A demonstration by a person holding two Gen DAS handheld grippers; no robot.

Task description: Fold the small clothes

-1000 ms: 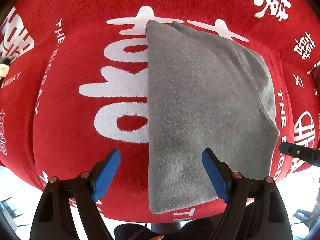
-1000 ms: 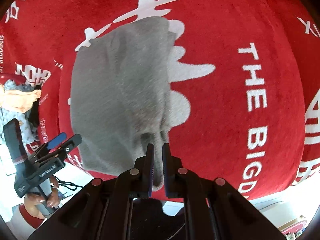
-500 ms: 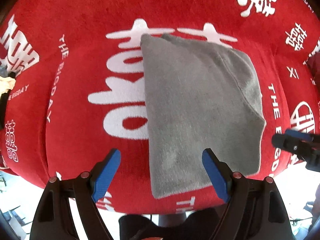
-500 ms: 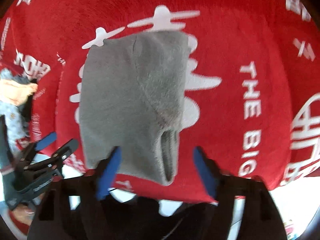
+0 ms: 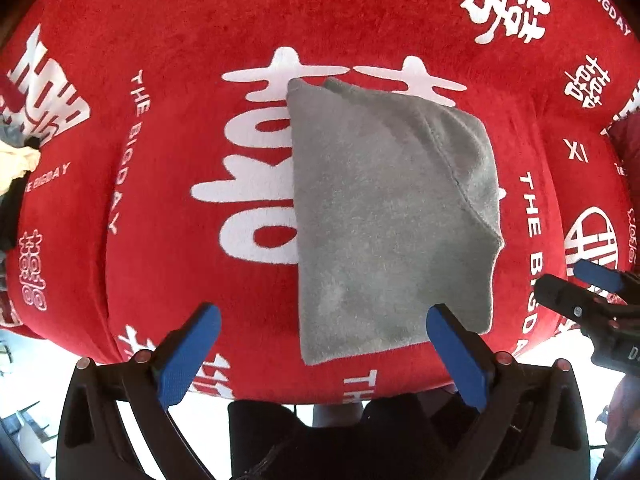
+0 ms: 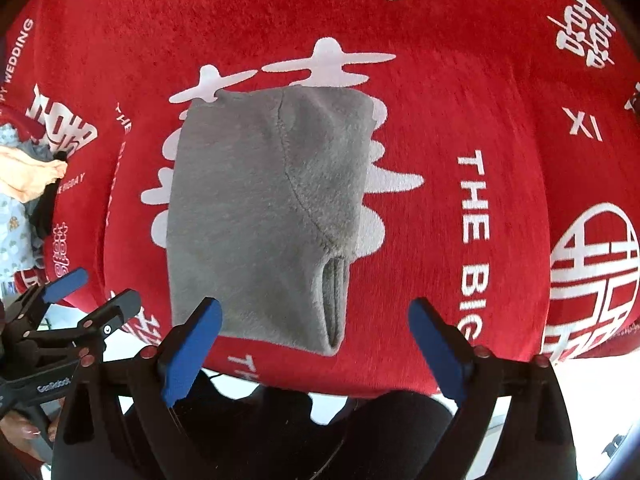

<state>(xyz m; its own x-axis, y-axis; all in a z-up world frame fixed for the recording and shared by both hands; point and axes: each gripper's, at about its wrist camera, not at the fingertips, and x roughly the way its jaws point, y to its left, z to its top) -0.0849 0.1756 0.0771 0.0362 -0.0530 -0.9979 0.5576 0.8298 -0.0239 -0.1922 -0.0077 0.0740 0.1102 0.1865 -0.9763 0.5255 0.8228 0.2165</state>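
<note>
A small grey fleece garment (image 5: 384, 216) lies folded flat on the red cloth-covered table (image 5: 160, 60); it also shows in the right wrist view (image 6: 256, 216), with a rolled edge at its near right corner. My left gripper (image 5: 324, 352) is open and empty, held above the garment's near edge. My right gripper (image 6: 316, 344) is open and empty, also just back from the near edge. Each gripper shows in the other's view: the right gripper at the right edge of the left wrist view (image 5: 592, 296), the left gripper at the lower left of the right wrist view (image 6: 68, 312).
The red cloth (image 6: 480, 80) has white characters and lettering. A pile of other small clothes (image 6: 24, 184) lies at the far left of the table. The table's near edge (image 5: 280, 384) runs just below the garment, with my dark-clothed legs under it.
My right gripper let go of the garment's near right corner, opened wide and drew back. The left gripper stayed open and pulled back a little. The garment now lies free.
</note>
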